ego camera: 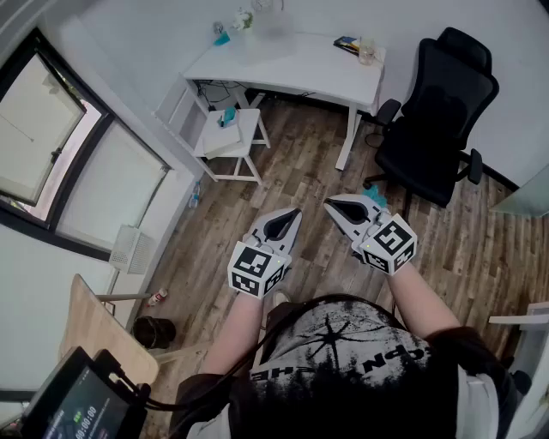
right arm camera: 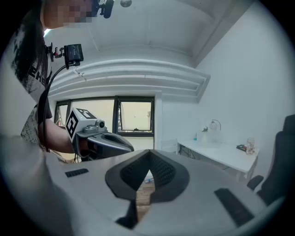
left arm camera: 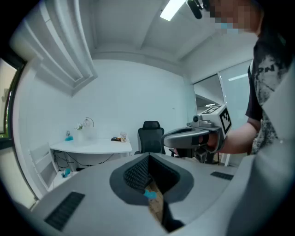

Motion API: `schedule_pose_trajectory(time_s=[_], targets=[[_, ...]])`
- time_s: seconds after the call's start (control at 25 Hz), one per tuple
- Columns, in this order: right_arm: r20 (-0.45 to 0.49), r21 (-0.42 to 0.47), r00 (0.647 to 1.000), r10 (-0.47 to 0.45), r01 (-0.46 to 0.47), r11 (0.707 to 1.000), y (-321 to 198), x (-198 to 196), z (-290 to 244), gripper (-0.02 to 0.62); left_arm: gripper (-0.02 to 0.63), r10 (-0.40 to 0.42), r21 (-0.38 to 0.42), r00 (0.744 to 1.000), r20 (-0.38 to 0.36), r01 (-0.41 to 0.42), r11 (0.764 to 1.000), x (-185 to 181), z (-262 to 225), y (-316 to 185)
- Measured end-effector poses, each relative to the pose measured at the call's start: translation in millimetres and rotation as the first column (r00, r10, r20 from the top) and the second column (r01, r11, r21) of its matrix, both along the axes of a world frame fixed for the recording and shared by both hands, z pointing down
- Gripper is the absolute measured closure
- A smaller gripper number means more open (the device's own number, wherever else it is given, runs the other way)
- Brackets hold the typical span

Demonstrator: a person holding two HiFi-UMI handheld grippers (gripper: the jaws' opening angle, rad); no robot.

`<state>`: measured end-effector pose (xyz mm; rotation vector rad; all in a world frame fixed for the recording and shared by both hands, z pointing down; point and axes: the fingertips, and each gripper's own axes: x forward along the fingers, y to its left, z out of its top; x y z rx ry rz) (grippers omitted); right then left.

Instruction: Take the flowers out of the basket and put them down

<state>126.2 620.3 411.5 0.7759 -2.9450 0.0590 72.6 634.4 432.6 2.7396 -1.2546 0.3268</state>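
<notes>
Held left gripper (ego camera: 296,213) and right gripper (ego camera: 328,202) clenched on nothing, tips near each other above floor (ego camera: 283,184). Found flowers (ego camera: 243,19) far ahead of both, on desk (ego camera: 300,69).

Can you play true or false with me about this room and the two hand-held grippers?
1. The left hand-held gripper and the right hand-held gripper are both shut with nothing in them. True.
2. The office chair is red. False: it is black.
3. The desk against the far wall is white. True.
4. The floor is covered in carpet. False: it is wooden planks.
</notes>
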Motion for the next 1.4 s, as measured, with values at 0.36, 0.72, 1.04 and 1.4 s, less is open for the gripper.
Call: schedule_pose_trajectory(time_s=[0.36, 0.72, 1.04, 1.4], targets=[[0.023, -0.065, 1.000, -0.018, 0.019, 0.998, -1, -12, 13, 0.584, 0.595, -0.010, -0.005, 1.000, -0.002, 0.010, 1.000, -5, 0, 0], [0.017, -0.067, 0.999, -0.032, 0.033, 0.997, 2, -18, 24, 0.584, 0.595, -0.040, -0.021, 0.999, 0.009, 0.040, 0.999, -15, 6, 5], [-0.015, -0.053, 0.999, -0.034, 0.033, 0.998, -8, -8, 39, 0.584, 0.595, -0.049, -0.045, 0.998, 0.032, 0.050, 0.998, -6, 22, -5], [-0.055, -0.075, 0.997, -0.061, 0.057, 0.996, -65, -44, 56, 0.584, 0.595, -0.069, -0.053, 0.998, -0.004, 0.069, 0.996, -46, 38, -69]])
